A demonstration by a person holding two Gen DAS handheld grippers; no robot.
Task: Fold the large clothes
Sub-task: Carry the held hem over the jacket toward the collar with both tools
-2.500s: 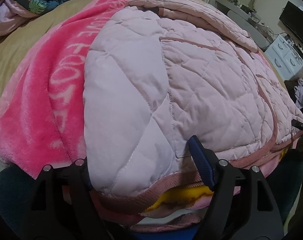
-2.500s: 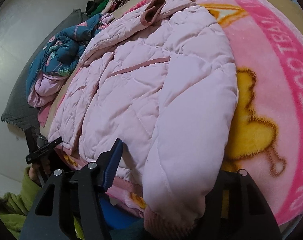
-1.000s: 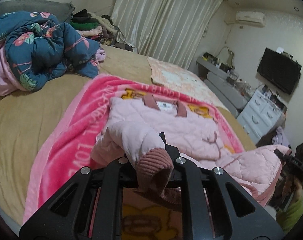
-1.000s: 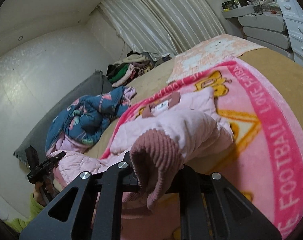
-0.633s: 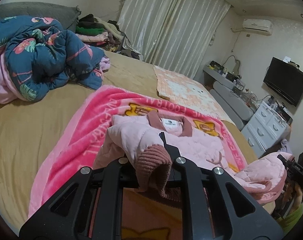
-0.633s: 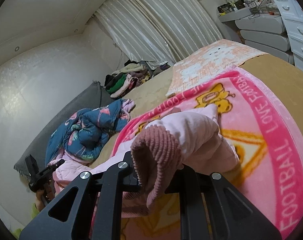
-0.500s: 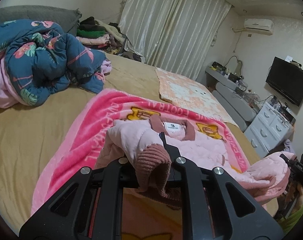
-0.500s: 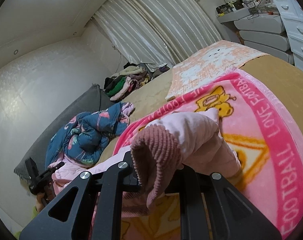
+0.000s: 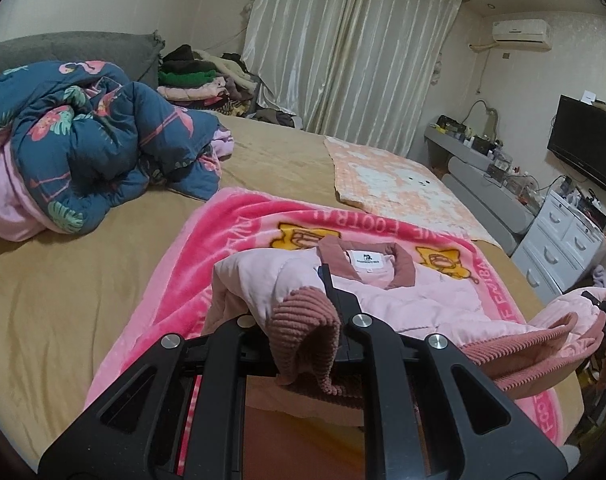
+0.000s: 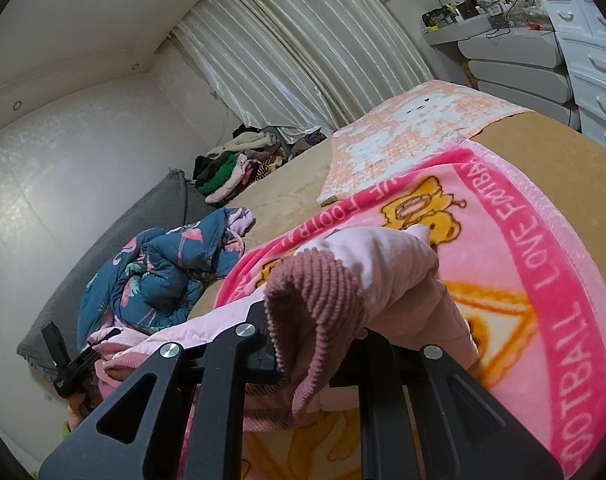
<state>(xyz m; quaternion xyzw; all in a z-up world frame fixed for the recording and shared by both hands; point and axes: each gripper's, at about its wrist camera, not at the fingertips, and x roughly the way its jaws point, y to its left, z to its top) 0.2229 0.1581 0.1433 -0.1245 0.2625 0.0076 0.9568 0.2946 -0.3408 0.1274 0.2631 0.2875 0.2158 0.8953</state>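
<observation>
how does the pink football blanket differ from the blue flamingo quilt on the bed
The pink football blanket lies spread flat on the bed; the blue flamingo quilt sits bunched in a heap near the grey headboard. The blanket is pink with white lettering and yellow cartoon figures; the quilt is dark blue with flamingos and leaves. The blanket has the pink jacket over it; the quilt carries nothing on top. Both rest on the same tan sheet.

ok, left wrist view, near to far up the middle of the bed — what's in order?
left gripper shut on the ribbed cuff → pink jacket → pink blanket → peach blanket → curtains
</observation>
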